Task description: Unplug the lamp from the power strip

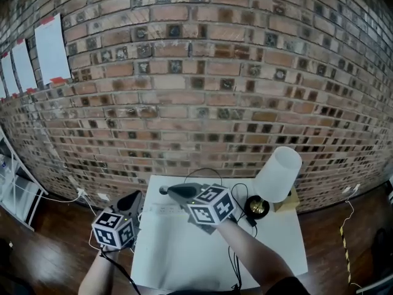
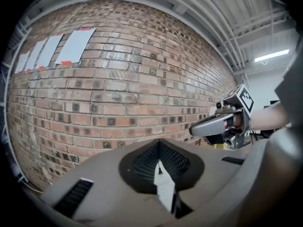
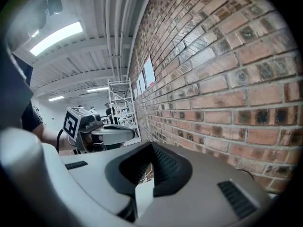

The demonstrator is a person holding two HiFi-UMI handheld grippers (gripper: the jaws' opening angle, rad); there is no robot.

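Frankly, neither claw is on the job at this moment: my left claw and right claw both hang above the table, pointing almost level at the brick wall and well clear of anything to grab. Each has its jaws pressed together with nothing between them. The lamp stands at the table's far right corner, and its cord trails in black loops toward the middle. The strip lies pale on the tabletop just below my right claw, half hidden by it, so I cannot tell whether the plug sits in it or not. My guess is that the unplugging is either not begun or already over. If it is not begun, the next move calls for tipping both claws down, opening the right one around the plug, and pinning the strip flat with the left. That way the pull goes straight out and neither drags the strip nor tugs the lamp over
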